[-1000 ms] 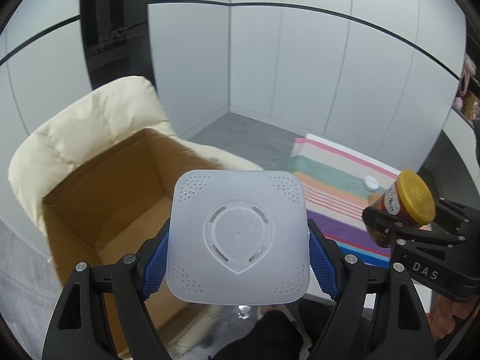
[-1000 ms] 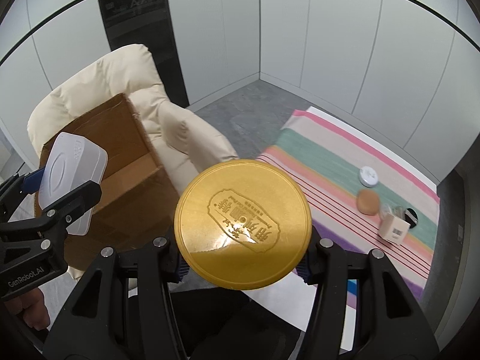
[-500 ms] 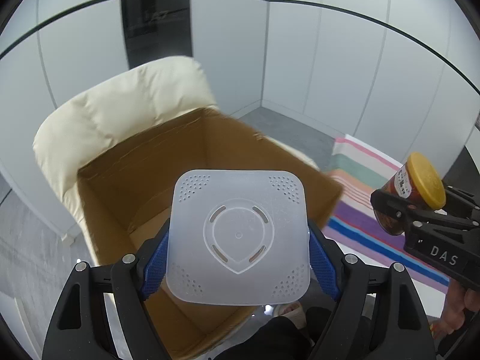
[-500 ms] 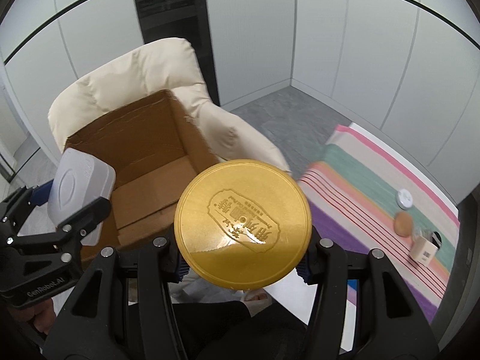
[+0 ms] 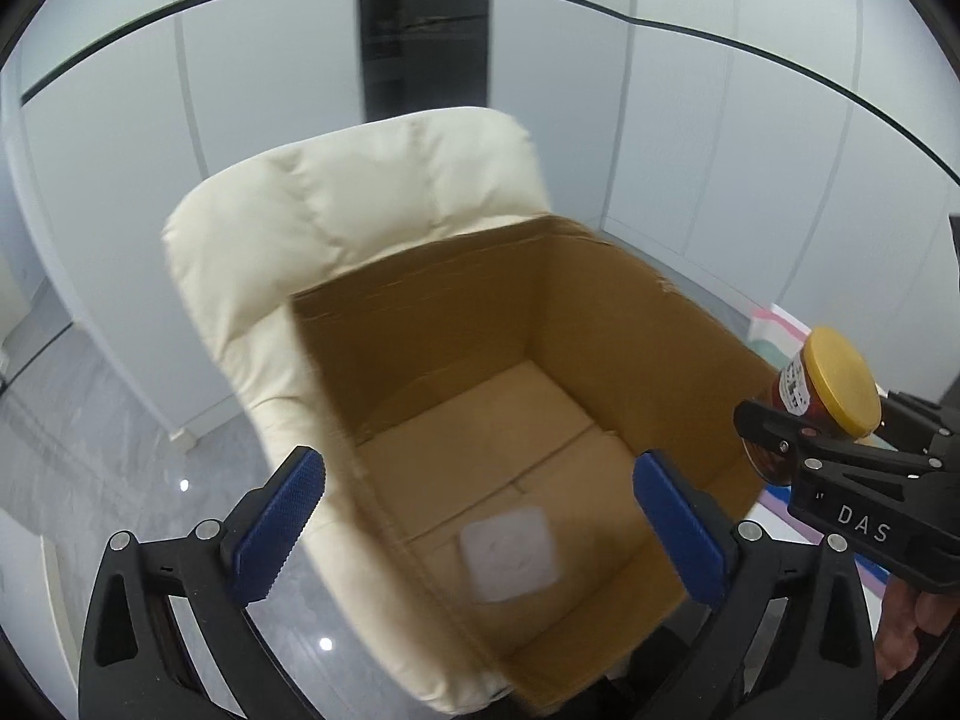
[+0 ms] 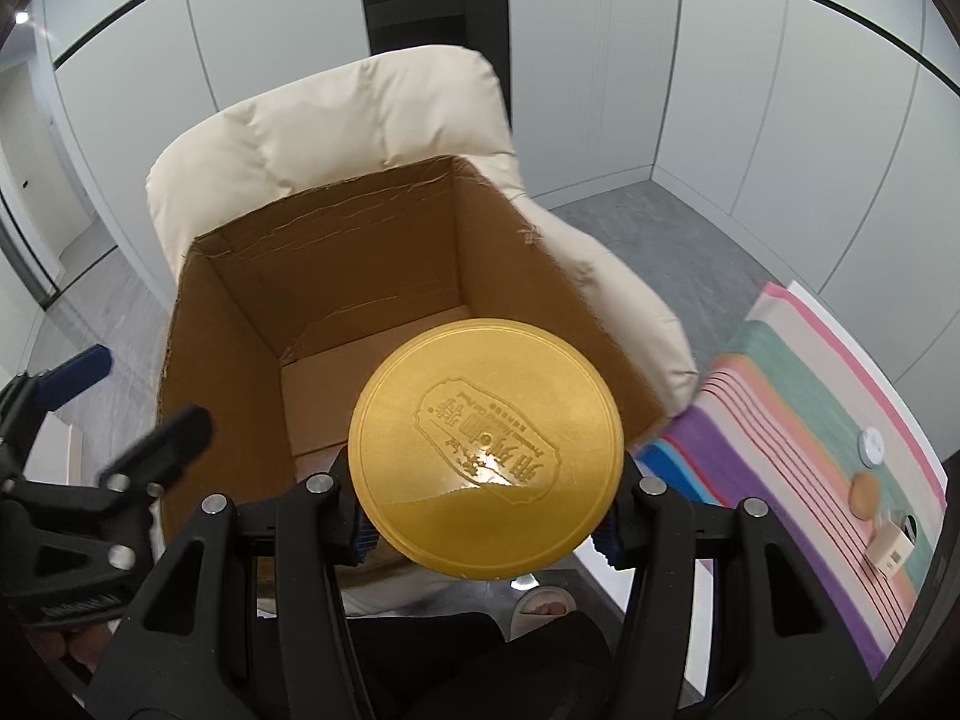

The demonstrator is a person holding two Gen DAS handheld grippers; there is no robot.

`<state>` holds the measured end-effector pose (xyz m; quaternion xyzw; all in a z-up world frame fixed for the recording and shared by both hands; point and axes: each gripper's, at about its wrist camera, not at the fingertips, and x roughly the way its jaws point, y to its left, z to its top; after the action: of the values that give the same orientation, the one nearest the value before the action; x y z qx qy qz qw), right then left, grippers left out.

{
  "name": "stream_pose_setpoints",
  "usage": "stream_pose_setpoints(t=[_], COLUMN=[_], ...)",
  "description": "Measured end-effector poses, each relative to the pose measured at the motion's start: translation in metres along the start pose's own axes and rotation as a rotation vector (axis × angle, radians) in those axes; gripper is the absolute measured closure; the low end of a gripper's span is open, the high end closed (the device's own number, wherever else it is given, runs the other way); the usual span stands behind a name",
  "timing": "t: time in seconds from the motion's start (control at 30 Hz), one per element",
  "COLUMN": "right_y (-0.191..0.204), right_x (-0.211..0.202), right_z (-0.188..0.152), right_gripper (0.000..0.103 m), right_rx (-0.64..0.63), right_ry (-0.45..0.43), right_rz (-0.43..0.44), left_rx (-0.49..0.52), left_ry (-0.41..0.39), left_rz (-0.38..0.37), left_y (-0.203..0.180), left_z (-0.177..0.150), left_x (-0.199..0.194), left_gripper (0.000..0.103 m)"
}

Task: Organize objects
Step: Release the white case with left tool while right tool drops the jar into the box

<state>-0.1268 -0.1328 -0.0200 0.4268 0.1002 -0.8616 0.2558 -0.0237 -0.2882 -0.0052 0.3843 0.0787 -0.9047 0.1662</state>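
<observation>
An open cardboard box (image 5: 600,324) stands on a cream armchair (image 5: 360,204). A white square device (image 5: 510,553) is in the box near its floor, blurred. My left gripper (image 5: 480,522) is open and empty above the box. My right gripper (image 6: 489,522) is shut on a jar with a gold lid (image 6: 486,459), held over the box's (image 6: 336,264) near right edge. The jar (image 5: 831,387) also shows at the right of the left wrist view.
A striped mat (image 6: 798,432) lies on the floor to the right, with a white disc (image 6: 871,445), a brown round object (image 6: 864,495) and a small beige box (image 6: 890,551). A slippered foot (image 6: 543,605) is below. White wall panels stand behind the chair.
My left gripper opened and let go of the white device, which dropped into the box. Both grippers moved left over the box.
</observation>
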Motion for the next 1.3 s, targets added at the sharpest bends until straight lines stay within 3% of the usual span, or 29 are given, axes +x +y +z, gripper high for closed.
stream_pose_setpoints(t=[0.37, 0.53, 0.73, 1.3], right_y=[0.041, 0.043, 0.031, -0.024], right_x=[0.029, 0.026, 0.023, 0.002], right_z=[0.005, 0.008, 0.011, -0.004], right_gripper=[0.046, 0.015, 0.003, 0.000], right_rx=[-0.044, -0.031, 0.009, 0.052], right_ry=[0.046, 0.010, -0.004, -0.027], right_rz=[0.043, 0.017, -0.022, -0.082], left_rx=[-0.078, -0.084, -0.074, -0.015], left_ry=[0.037, 0.040, 0.041, 0.022], left_rz=[0.067, 0.082, 0.080, 0.033], left_y=[0.052, 0.055, 0.047, -0.008], left_z=[-0.006, -0.007, -0.007, 0.006], left_x=[-0.002, -0.001, 0.000, 0.008], left_gripper=[0.000, 0.000, 0.000, 0.000])
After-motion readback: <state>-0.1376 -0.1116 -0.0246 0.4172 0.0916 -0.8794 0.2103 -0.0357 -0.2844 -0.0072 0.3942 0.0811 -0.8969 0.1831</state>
